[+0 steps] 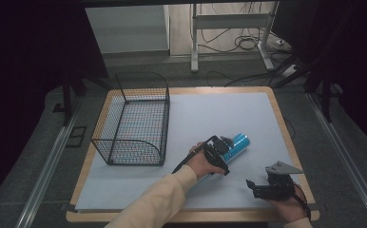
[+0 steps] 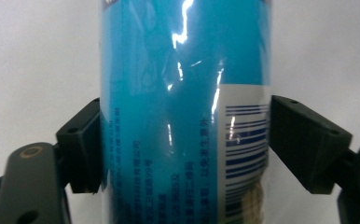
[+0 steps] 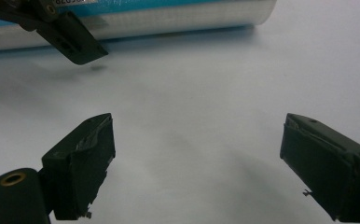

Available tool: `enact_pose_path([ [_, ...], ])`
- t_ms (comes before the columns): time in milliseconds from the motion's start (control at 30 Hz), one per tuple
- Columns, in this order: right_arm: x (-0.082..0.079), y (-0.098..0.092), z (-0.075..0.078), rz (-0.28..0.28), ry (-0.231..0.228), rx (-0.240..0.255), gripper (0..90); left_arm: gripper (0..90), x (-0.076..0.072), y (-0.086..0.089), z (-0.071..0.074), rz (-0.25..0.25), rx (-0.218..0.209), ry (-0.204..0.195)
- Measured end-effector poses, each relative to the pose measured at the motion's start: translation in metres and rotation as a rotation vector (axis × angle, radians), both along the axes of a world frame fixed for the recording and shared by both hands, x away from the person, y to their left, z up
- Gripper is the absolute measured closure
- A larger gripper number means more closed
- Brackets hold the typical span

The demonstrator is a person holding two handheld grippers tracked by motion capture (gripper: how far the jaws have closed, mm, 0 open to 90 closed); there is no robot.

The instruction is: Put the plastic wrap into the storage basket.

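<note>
A blue can (image 1: 237, 143) with a silver end lies on its side on the white sheet, right of centre. My left gripper (image 1: 223, 151) reaches over it from the near side. In the left gripper view both black jaws press against the sides of the blue can (image 2: 183, 70), by its barcode, so the left gripper (image 2: 185, 140) is shut on it. My right gripper (image 1: 254, 186) hovers near the table's front right, jaws wide open and empty (image 3: 197, 154). It looks at the can (image 3: 169, 18) and the left gripper's fingertip (image 3: 78, 44).
A black wire basket (image 1: 131, 118), empty, stands on the left half of the white sheet (image 1: 210, 109). The sheet covers a wooden board with a bare rim (image 1: 286, 133). Grey floor, rails and cables surround the table.
</note>
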State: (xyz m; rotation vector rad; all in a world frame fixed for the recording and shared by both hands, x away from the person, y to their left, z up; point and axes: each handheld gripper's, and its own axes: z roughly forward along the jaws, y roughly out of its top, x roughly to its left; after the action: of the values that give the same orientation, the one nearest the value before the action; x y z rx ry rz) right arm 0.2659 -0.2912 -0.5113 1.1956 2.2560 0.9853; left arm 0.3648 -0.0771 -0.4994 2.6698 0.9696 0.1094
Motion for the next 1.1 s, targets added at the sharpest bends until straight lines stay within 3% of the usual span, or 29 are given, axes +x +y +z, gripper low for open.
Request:
enact_pose_path([
  [267,0.000,0.000,0.000,0.000,0.000,-0.001,10.6,30.3,0.003,0.003,-0.001,0.010,-0.005,0.011],
  [867,0.000,-0.002,0.000,-0.009,-0.003,0.003,10.8,31.3,0.007,0.004,0.001,-0.004,-0.002,0.048],
  [1100,0.000,-0.003,0.001,-0.009,-0.005,0.004,10.8,31.3,0.005,0.008,0.011,-0.015,0.003,0.055],
])
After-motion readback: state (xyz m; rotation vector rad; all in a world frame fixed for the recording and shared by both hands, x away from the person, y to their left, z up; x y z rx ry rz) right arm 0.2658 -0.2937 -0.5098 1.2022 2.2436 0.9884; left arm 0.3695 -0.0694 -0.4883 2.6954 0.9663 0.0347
